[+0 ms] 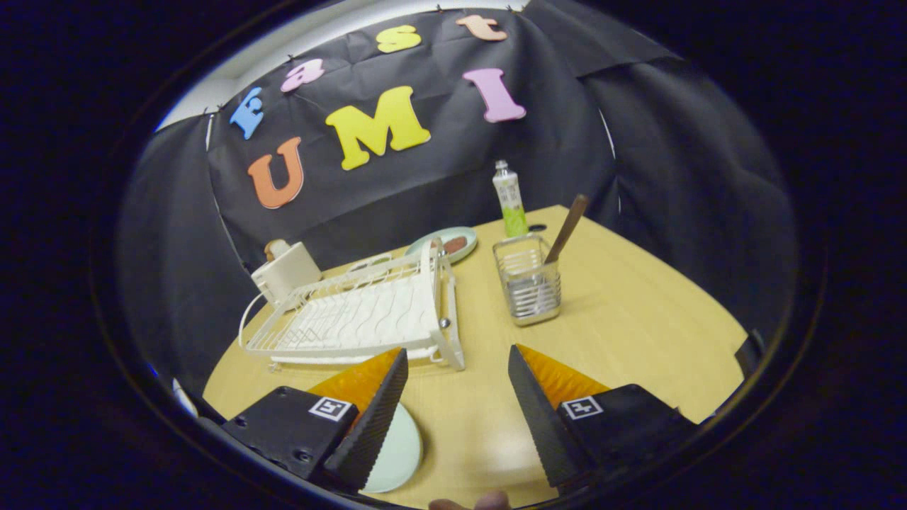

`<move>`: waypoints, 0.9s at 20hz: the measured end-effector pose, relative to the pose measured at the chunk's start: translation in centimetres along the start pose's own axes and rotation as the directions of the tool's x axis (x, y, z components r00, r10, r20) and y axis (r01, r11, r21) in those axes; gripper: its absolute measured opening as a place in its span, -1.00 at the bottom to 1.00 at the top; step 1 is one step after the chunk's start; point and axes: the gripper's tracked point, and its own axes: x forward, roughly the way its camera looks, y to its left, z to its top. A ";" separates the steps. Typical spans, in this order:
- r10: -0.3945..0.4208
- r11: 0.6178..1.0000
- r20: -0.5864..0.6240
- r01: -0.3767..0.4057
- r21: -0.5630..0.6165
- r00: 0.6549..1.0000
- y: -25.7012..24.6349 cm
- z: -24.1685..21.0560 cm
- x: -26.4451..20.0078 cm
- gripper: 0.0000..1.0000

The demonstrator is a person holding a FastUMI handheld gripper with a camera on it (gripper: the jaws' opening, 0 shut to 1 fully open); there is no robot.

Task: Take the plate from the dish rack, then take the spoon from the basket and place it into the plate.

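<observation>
1. Your gripper (458, 397) is wide open and holds nothing.
2. The plate (395, 453) lies flat on the table (638, 340), under your left finger. The dish rack (361, 319) looks empty, so I think that step is done.
3. Next comes the spoon (567, 228). It leans in the basket (528, 287), beyond your fingers.
4. Reach for its handle from above. Watch the bottle (510, 200) just behind the basket.
</observation>
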 end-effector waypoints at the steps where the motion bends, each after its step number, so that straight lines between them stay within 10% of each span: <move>1: -0.014 0.999 0.049 0.015 -0.030 0.999 -0.7 1.2 -0.4 0.88; 18: -0.103 0.988 0.176 0.121 -0.095 0.979 -11.8 9.1 11.1 1.00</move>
